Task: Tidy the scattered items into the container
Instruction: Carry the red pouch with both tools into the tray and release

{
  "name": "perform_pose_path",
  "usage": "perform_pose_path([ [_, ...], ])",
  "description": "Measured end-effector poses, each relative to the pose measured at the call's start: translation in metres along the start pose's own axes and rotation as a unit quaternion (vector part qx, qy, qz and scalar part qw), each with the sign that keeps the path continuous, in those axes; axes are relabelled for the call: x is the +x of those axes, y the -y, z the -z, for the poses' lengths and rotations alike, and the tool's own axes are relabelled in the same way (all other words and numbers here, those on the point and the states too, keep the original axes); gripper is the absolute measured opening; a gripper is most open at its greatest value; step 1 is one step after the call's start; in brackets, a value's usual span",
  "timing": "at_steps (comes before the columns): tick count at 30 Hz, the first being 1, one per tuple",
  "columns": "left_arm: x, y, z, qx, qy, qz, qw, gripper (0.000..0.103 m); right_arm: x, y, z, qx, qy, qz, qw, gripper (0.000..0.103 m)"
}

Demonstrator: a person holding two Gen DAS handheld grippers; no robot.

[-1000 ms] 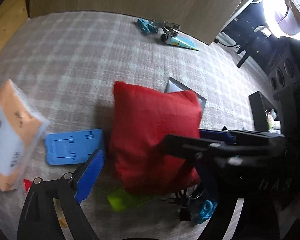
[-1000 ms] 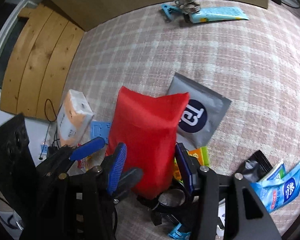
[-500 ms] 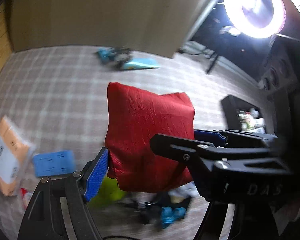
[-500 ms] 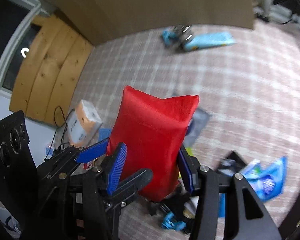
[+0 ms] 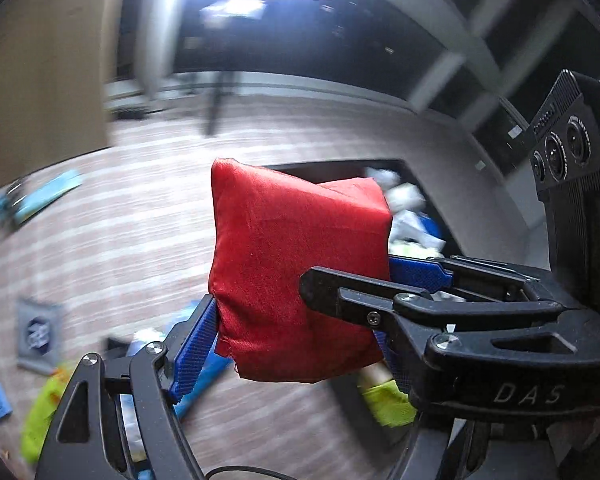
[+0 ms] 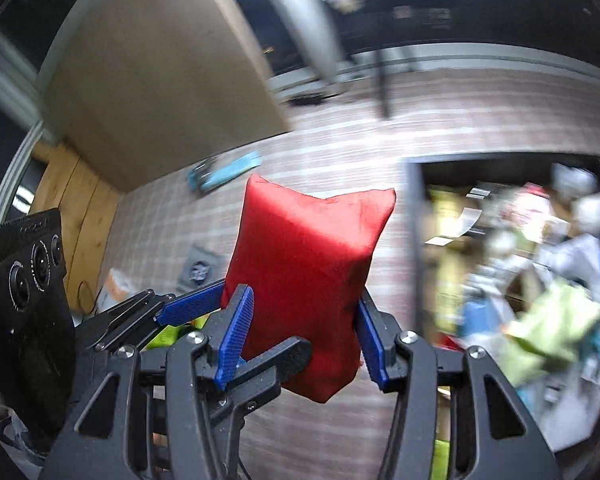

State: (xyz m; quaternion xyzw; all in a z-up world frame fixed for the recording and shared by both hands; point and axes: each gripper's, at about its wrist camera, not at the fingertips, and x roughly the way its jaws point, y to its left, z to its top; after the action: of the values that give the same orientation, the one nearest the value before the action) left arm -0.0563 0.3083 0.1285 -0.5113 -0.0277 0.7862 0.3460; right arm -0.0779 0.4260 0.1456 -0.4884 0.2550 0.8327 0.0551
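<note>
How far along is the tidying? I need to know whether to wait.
Partly done. The dark container already holds a jumble of packets. In hand: the red pouch, lifted off the plaid cloth and pinched by both the left tool and the right tool. Left: the grey sachet, the light-blue tube and some green and blue bits.

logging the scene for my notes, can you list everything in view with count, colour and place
pouch: 1, red, held in the air between both tools
container: 1, dark, on the carpet at right, already full of mixed items
tube: 1, light blue, on the carpet by the wall
packet: 1, grey, on the carpet
carpet: 1, plaid
left tool: 1, black with blue pads, shut on pouch
right tool: 1, same colours, shut on pouch
</note>
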Motion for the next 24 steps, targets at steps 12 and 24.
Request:
perform_pose_path([
  [12,0.038,0.107,-0.008,0.087,-0.029,0.012,0.9957,0.070,-0.088,0.128,0.032,0.088,0.050,0.113,0.988,0.050],
  [24,0.007,0.076,-0.005,0.071,0.007,-0.041,0.9966,0.070,-0.098,0.117,0.036,0.068,0.070,0.122,0.988,0.052],
])
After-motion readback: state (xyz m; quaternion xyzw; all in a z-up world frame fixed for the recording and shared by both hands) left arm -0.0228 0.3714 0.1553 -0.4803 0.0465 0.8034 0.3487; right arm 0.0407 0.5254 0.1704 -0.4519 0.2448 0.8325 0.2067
